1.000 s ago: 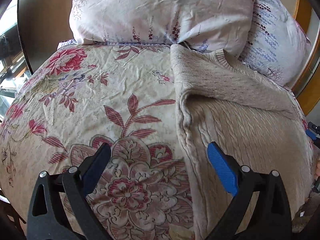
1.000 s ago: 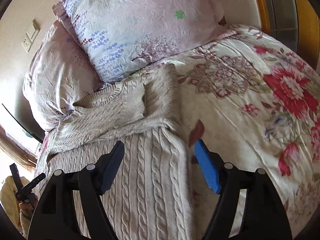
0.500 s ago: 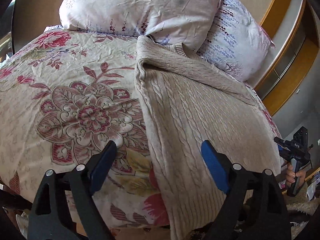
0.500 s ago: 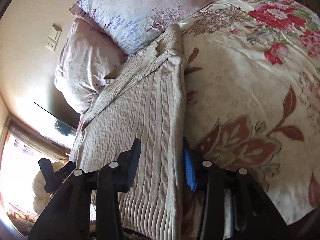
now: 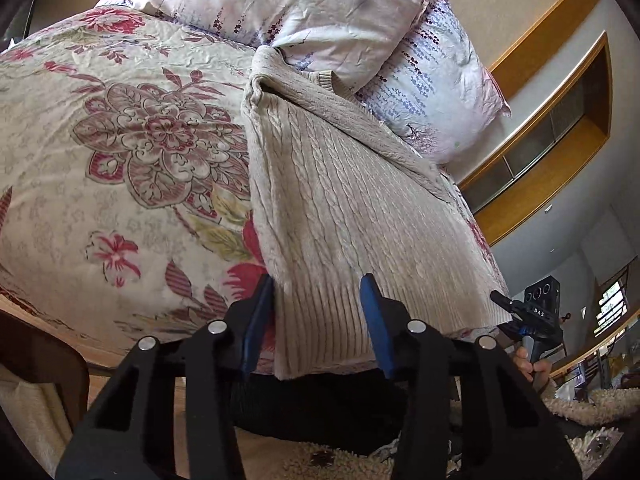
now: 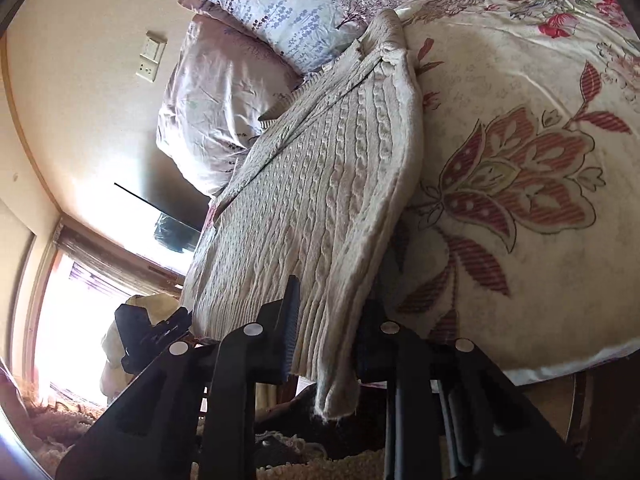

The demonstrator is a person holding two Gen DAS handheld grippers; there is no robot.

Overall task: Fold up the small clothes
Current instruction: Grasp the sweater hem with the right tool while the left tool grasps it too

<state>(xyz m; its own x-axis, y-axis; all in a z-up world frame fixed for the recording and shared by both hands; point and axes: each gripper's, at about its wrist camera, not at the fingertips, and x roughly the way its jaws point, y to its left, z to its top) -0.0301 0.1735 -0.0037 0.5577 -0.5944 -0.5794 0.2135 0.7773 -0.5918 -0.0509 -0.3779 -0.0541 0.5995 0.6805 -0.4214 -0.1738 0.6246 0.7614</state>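
A cream cable-knit sweater [image 5: 340,200] lies lengthwise on the floral bedspread [image 5: 120,168], sleeves folded in, neck at the pillows, ribbed hem hanging over the bed's near edge. My left gripper [image 5: 318,320] is at the hem's left corner, its jaws partly closed around the ribbed edge with a gap still showing. In the right wrist view my right gripper [image 6: 328,336] straddles the hem's right corner of the sweater [image 6: 320,184], its blue pads close against the fabric on both sides. The other gripper shows at each view's edge.
Two floral pillows [image 5: 288,4] lean on the wall behind the sweater's neck. The bedspread [image 6: 520,184] spreads wide beside the sweater. A shaggy rug [image 5: 592,404] lies on the floor below the bed edge. A wooden window frame [image 5: 540,140] stands at the right.
Both grippers have drawn back from the sweater's middle down to its hem at the bed edge. Their jaws have narrowed around the two hem corners.
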